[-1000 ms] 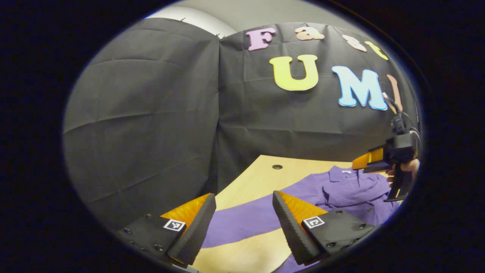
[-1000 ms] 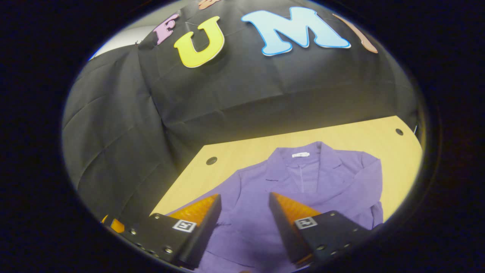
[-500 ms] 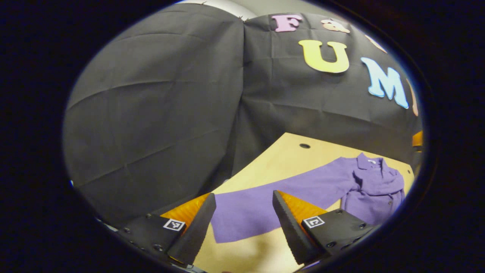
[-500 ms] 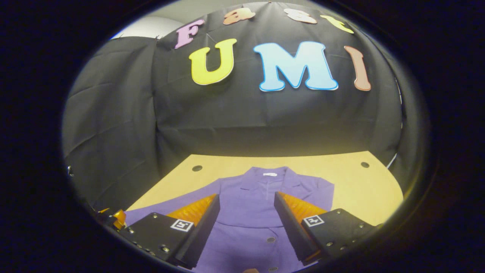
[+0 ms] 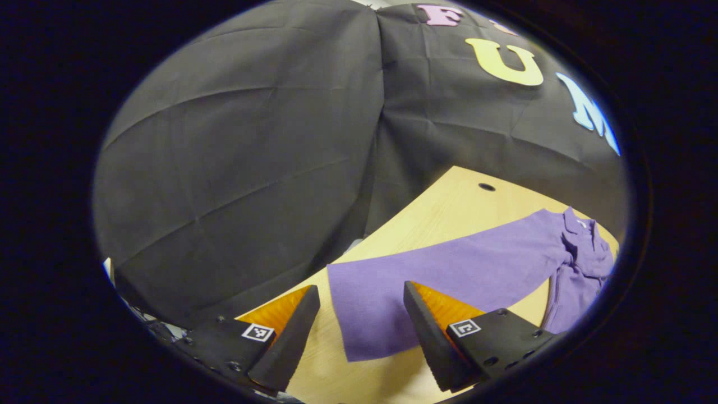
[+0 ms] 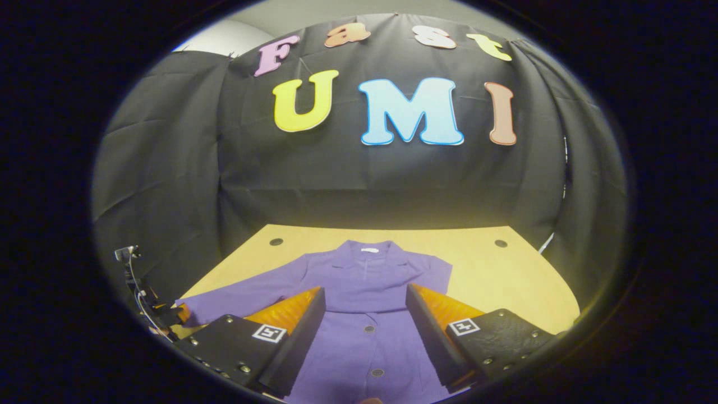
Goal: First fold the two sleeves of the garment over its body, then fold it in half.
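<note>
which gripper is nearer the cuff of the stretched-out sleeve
Left. The left gripper hovers open right at the sleeve cuff; the right gripper is over the shirt's buttoned front, well away.

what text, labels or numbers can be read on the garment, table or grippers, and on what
Garment: white collar tag, too small to read.
Left gripper, right gripper: square coded markers, no readable words.
Table: none.
</note>
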{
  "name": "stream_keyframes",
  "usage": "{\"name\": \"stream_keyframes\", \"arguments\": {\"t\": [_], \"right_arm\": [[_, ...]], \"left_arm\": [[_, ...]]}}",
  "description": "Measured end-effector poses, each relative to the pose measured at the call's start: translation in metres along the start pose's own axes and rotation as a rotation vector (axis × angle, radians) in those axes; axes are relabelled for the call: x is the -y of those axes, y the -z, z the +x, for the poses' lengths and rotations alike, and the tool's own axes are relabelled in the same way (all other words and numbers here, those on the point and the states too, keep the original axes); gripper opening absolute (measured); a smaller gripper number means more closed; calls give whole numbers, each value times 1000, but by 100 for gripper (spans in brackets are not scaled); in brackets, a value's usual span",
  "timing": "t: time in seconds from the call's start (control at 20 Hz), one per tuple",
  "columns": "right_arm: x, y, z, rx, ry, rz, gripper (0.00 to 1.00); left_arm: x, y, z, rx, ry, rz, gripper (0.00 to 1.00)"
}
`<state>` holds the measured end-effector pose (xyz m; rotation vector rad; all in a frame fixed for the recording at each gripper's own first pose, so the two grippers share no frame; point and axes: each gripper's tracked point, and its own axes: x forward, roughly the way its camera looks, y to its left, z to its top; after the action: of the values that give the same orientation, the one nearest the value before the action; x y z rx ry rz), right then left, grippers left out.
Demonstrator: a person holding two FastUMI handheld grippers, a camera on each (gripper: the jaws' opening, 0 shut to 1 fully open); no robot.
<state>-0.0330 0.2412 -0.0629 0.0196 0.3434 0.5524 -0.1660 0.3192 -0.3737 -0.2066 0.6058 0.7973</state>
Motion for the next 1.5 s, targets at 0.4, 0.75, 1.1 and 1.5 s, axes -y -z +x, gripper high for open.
{"name": "stream_keyframes", "arguments": {"t": [0.4, 0.75, 1.1, 1.5], "right_arm": [[-10, 4, -10, -27, -28, 1, 89], [-21, 10, -8, -61, -86, -3, 89], [-1, 11, -2, -80, -90, 30, 89], [38, 14, -1, -74, -48, 65, 90]], "left_arm": [[1, 20, 10, -62, -12, 1, 100], [13, 17, 10, -77, -18, 21, 88], [40, 20, 13, -73, 18, 8, 39], [59, 11, 10, -114, 152, -118, 7]]}}
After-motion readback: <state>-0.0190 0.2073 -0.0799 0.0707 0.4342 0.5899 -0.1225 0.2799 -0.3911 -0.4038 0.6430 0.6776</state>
